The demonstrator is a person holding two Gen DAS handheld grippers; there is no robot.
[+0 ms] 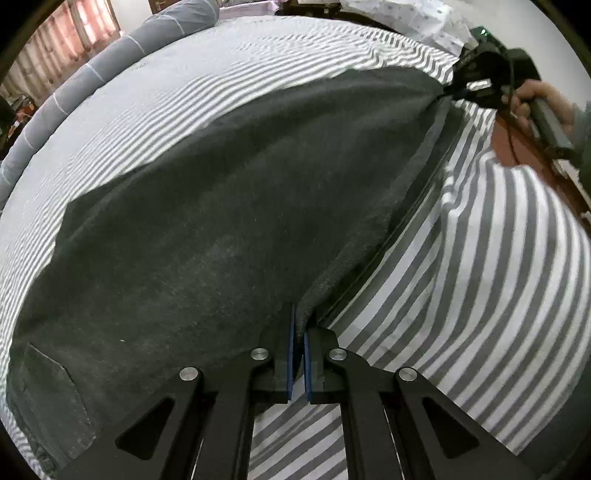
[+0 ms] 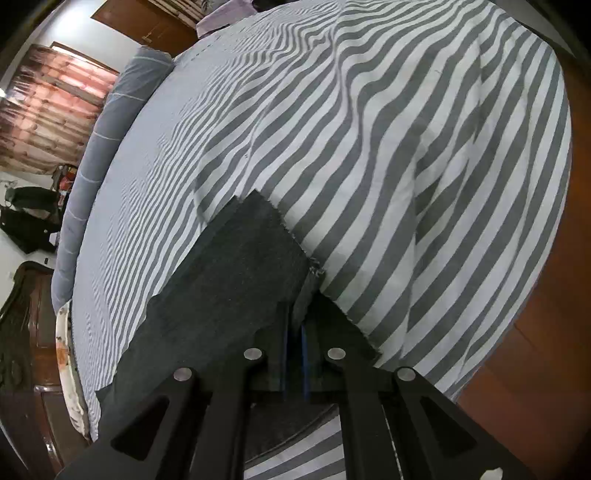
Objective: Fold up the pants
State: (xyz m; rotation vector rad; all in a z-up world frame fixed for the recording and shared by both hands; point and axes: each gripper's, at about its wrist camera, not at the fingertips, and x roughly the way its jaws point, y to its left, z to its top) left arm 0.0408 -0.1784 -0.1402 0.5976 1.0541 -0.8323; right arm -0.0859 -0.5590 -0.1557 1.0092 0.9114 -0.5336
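Both the left tool point(image 1: 297, 332) and right tool point(image 2: 294, 325) pinch the dark grey fabric pants point(image 1: 221, 206) taut along one edge, so they lie flat on the grey-and-white striped bed sheet point(image 1: 498, 258).

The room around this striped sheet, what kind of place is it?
Most likely a bedroom. The striped sheet covers a wide bed, a long grey bolster lies along its far edge, and a curtained window stands behind it.

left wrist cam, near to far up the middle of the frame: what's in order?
left gripper, shut on the pants' edge → dark grey pants spread flat → striped bedsheet → grey bolster at the far edge.
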